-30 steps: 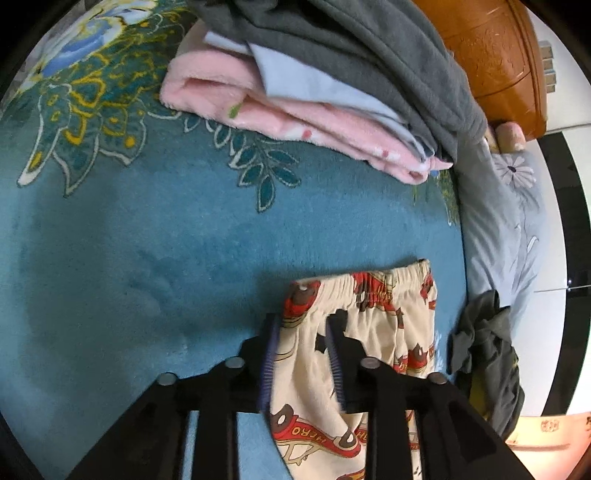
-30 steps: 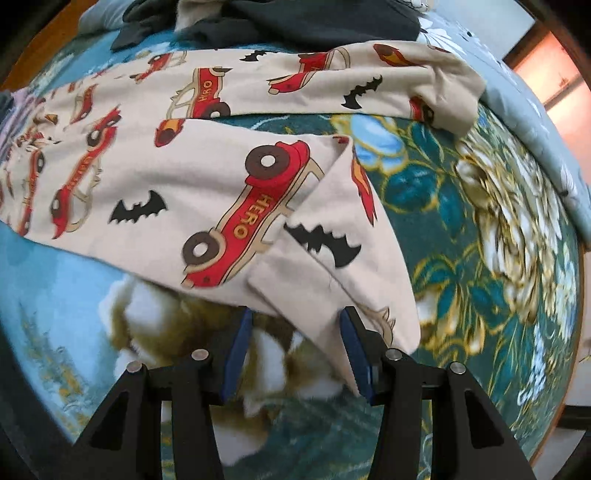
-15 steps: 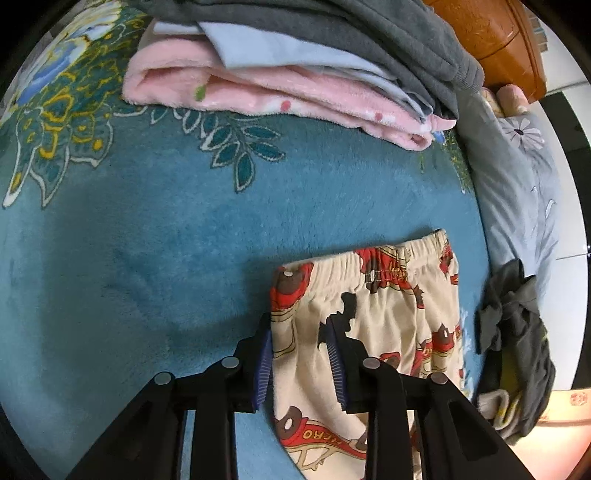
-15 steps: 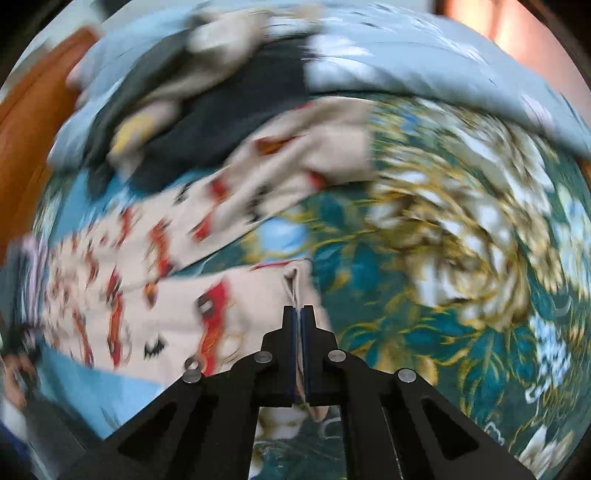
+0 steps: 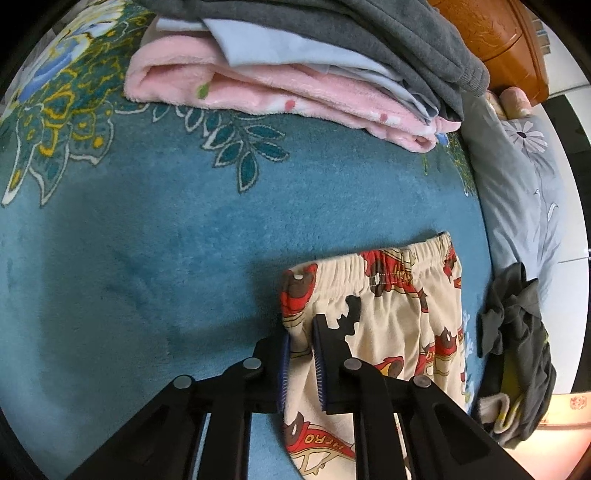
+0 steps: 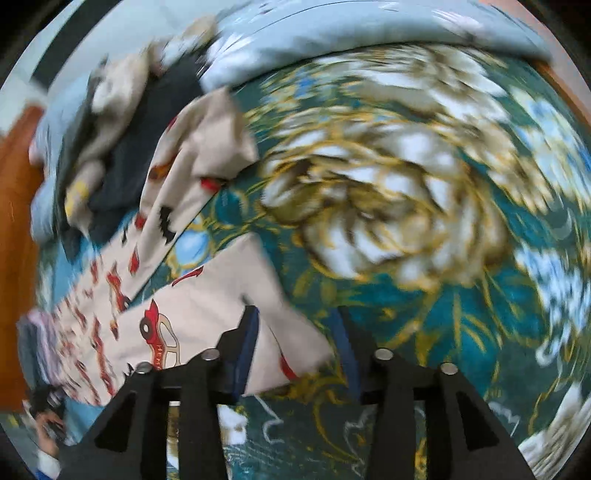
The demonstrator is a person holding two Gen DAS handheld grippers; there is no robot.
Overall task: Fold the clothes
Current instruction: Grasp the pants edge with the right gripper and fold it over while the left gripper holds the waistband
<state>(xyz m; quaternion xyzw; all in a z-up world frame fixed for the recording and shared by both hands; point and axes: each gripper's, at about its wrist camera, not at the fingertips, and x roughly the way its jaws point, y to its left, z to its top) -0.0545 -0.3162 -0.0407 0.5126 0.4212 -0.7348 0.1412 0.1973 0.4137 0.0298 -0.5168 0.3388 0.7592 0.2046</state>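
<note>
Cream children's trousers (image 5: 391, 306) printed with red cars and black bats lie on a blue flowered blanket (image 5: 147, 229). My left gripper (image 5: 301, 334) is shut on the trousers' edge just below the elastic waistband. In the blurred right wrist view the two trouser legs (image 6: 177, 317) stretch away to the left. My right gripper (image 6: 295, 321) is open, and the hem of the near leg lies between its jaws.
A stack of folded clothes, pink (image 5: 258, 88) under grey (image 5: 369, 33), lies beyond the waistband. Crumpled dark garments (image 5: 517, 354) lie at the right, also in the right wrist view (image 6: 122, 155). A grey floral pillow (image 5: 517, 177) and wooden headboard (image 5: 495, 33) are behind.
The left gripper has narrowed onto the trousers' edge and stayed near the waistband. The right gripper, shut on the leg hem half a second ago, has opened and the view has swung.
</note>
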